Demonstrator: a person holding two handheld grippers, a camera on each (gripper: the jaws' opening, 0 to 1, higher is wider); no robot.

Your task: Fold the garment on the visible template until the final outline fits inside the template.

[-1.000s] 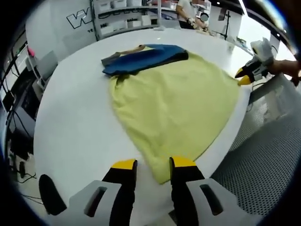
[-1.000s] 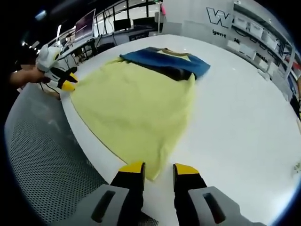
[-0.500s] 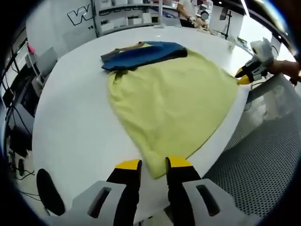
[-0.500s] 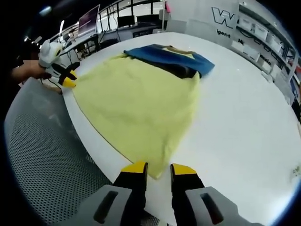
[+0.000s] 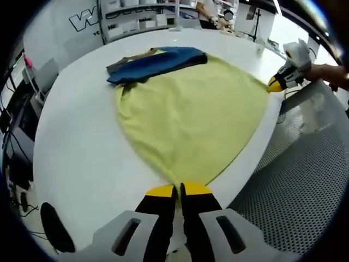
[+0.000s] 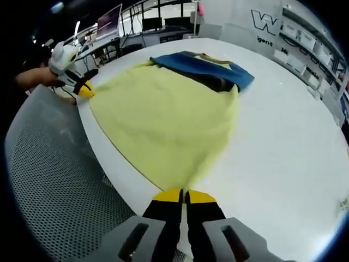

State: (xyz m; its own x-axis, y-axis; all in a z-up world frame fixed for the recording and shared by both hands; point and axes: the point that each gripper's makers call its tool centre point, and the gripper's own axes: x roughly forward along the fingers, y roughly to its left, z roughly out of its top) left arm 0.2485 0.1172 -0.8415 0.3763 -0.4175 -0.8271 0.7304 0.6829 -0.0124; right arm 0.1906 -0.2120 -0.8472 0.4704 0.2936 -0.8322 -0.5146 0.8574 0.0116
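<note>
Garment (image 5: 191,120): yellow, blue top end, spread on white worktop (image 5: 76,147). Soft, light, limp; take by hem corners. Left gripper (image 5: 178,192) and right gripper (image 6: 182,196) fingers each clamped on one.

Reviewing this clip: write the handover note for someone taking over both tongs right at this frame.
Left tongs: shut on one near corner of the yellow garment.
Right tongs: shut on the other near corner of the garment's hem.
The garment lies spread flat on the white table, hem at the table's near edge, its blue and dark top part at the far end.
Done: both hem corners gripped.
Left: all the folding; no fold shows yet. I cannot make out a template outline in either view, so check for it before lifting the hem toward the blue end.
</note>
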